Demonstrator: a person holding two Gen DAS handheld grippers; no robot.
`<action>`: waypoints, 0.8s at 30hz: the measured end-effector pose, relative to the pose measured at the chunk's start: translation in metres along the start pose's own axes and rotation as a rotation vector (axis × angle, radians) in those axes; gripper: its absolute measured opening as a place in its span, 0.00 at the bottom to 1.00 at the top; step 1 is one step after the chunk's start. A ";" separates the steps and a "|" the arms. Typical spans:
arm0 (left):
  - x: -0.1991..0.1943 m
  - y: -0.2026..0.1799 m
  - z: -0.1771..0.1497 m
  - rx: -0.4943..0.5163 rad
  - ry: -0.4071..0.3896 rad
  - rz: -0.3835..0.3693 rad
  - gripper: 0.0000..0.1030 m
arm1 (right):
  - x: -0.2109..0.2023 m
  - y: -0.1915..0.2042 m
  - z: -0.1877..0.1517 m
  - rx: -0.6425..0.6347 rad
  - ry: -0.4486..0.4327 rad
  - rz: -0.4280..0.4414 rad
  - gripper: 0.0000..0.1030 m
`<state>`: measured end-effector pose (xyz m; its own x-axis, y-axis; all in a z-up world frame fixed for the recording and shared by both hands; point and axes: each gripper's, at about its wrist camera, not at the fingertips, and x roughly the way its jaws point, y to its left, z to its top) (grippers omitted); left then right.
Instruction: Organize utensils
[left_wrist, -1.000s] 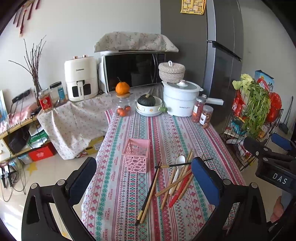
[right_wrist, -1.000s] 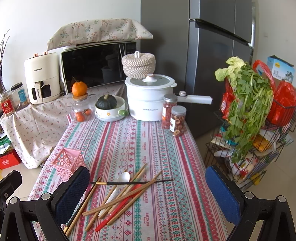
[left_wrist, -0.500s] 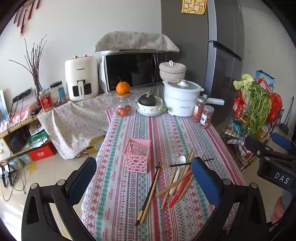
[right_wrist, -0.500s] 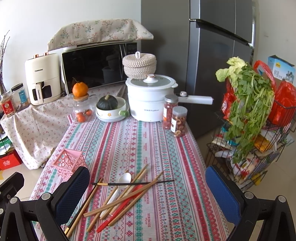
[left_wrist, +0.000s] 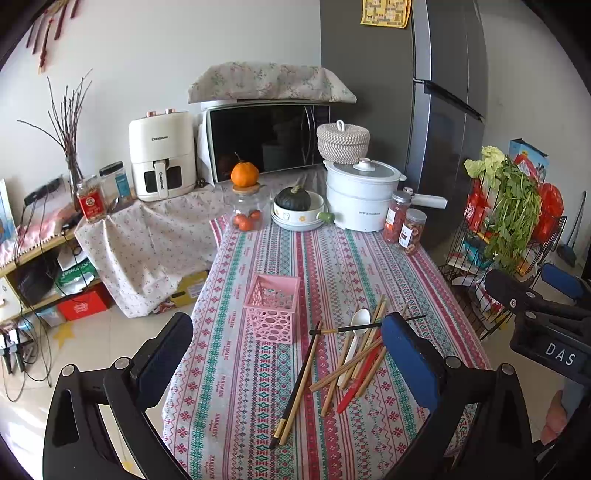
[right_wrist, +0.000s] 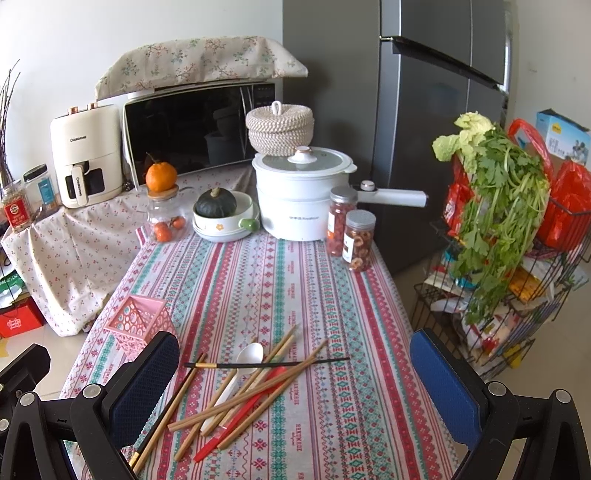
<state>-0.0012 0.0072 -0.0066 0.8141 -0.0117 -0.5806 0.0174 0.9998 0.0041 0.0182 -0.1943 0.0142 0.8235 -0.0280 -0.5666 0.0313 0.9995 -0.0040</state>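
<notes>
A loose pile of wooden chopsticks (right_wrist: 243, 395) lies on the striped tablecloth, with a white spoon (right_wrist: 248, 357), a red utensil (right_wrist: 236, 424) and a thin black chopstick (right_wrist: 266, 364) across it. The pile also shows in the left wrist view (left_wrist: 354, 365). A pink perforated holder (left_wrist: 272, 307) stands empty left of the pile; it also shows in the right wrist view (right_wrist: 142, 325). My left gripper (left_wrist: 288, 354) is open and empty above the near table. My right gripper (right_wrist: 295, 373) is open and empty over the pile.
At the far end stand a white pot (right_wrist: 301, 192), two snack jars (right_wrist: 351, 232), a bowl with a squash (right_wrist: 221, 214) and a glass jar under an orange (right_wrist: 162, 206). A wire rack with greens (right_wrist: 495, 206) stands right of the table. The right gripper's body (left_wrist: 543, 325) shows at the left view's right edge.
Both grippers have drifted very slightly; the scene sits a touch lower in each view. Nothing on the table has moved.
</notes>
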 end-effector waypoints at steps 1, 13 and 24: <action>0.000 0.000 0.001 -0.001 0.001 0.000 1.00 | 0.000 0.000 0.000 -0.001 0.000 0.000 1.00; 0.000 0.000 0.001 -0.001 0.001 -0.001 1.00 | 0.001 0.002 0.000 -0.003 0.002 0.000 1.00; 0.000 -0.001 0.001 -0.001 0.002 0.000 1.00 | 0.002 0.002 0.001 -0.005 0.008 0.003 1.00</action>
<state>-0.0002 0.0065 -0.0056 0.8129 -0.0121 -0.5822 0.0173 0.9998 0.0033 0.0204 -0.1922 0.0134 0.8189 -0.0253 -0.5733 0.0261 0.9996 -0.0068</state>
